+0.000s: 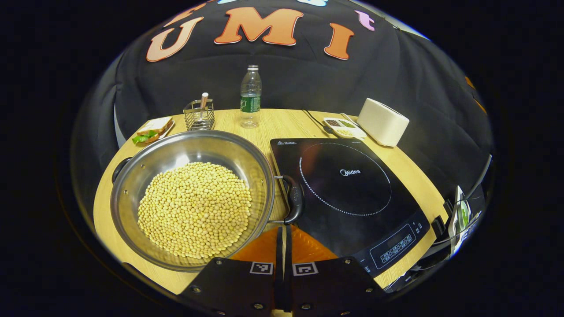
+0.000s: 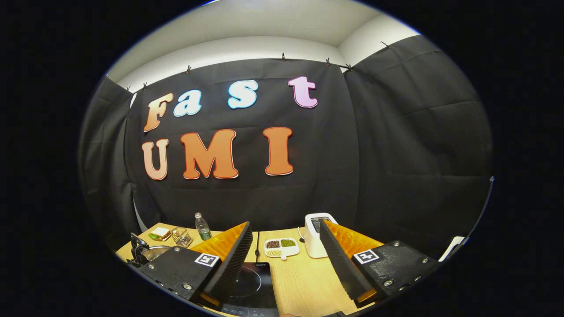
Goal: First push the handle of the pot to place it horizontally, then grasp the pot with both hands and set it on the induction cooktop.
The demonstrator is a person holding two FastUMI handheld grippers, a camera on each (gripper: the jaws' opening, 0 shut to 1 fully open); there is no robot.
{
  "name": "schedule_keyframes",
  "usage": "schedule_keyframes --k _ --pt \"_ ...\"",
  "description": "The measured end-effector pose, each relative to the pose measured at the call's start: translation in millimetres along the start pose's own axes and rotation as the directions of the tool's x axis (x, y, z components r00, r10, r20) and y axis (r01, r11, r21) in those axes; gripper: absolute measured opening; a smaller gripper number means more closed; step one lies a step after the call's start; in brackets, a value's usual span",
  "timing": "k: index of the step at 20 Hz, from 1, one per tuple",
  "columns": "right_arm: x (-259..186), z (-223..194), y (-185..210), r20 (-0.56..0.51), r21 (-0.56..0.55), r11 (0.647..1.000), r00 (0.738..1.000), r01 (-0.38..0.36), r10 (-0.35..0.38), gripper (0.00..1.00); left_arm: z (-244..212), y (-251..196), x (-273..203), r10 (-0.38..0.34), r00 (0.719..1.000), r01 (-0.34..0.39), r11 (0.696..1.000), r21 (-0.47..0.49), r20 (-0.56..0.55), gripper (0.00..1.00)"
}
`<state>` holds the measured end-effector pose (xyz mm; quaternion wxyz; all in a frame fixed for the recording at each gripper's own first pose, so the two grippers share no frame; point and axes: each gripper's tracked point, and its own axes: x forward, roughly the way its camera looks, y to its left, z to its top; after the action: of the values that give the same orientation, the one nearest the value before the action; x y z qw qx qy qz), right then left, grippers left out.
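Plainly, the pot (image 1: 192,198) sat on the left part of the bench (image 1: 282,121), a wide steel pan holding a thick bed of pale beans (image 1: 195,209), with its right rim just beside the induction cooktop (image 1: 348,193). Its near handle (image 1: 294,199), a dark loop on wire arms, hung at the rim toward the cooktop, and a second dark handle (image 1: 119,169) showed at the far left rim. By my judgement the load made it heavy and ready to spill if tipped, the steel wall looked slick, and the two handles were the sound places to take hold, one per side, kept level. The left hand-held gripper (image 1: 283,259) was low and just short of the near handle, aimed at it, its fingers pressed together with nothing between them, a pose fit for pushing. The right hand-held gripper (image 2: 286,264) was held higher and tilted up toward the wall, its fingers spread wide and empty above the cooktop's near edge. Farther back on the bench stood a water bottle (image 1: 250,99), a wire holder (image 1: 199,115), a sandwich (image 1: 152,130), a small divided dish (image 1: 344,127) and a white toaster (image 1: 382,122).
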<state>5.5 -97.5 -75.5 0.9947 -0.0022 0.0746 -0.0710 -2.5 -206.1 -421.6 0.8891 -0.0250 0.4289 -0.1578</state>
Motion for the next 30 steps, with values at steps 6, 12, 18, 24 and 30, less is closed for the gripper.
schedule_keyframes --k 6,12,18,24,30 --pt "7.1 -5.4 -5.2 -0.008 0.008 1.0 1.0 0.008 -0.008 0.95 10.2 -2.2 11.7 0.013 1.0 -0.013 1.0 -0.009 0.014 0.01" --pt "15.5 -14.4 -8.4 -0.026 0.001 1.0 1.0 0.017 -0.017 0.95 21.4 -1.6 24.3 0.018 1.0 -0.018 1.0 0.004 0.023 0.01" --pt "24.7 -22.7 -9.8 -0.046 0.009 1.0 0.999 0.029 -0.029 0.95 29.5 -2.0 33.6 0.01 1.0 -0.011 1.0 0.011 0.027 0.02" --pt "25.9 -24.8 -5.8 -0.057 0.0 0.999 0.998 0.037 -0.037 0.95 33.9 -2.6 36.4 0.001 1.0 -0.001 1.0 0.022 0.03 0.02" --pt "23.6 -16.7 26.2 -0.049 0.009 1.0 0.999 0.016 -0.015 0.95 61.3 11.8 -7.4 -0.015 0.99 0.012 1.0 0.022 0.138 0.02"
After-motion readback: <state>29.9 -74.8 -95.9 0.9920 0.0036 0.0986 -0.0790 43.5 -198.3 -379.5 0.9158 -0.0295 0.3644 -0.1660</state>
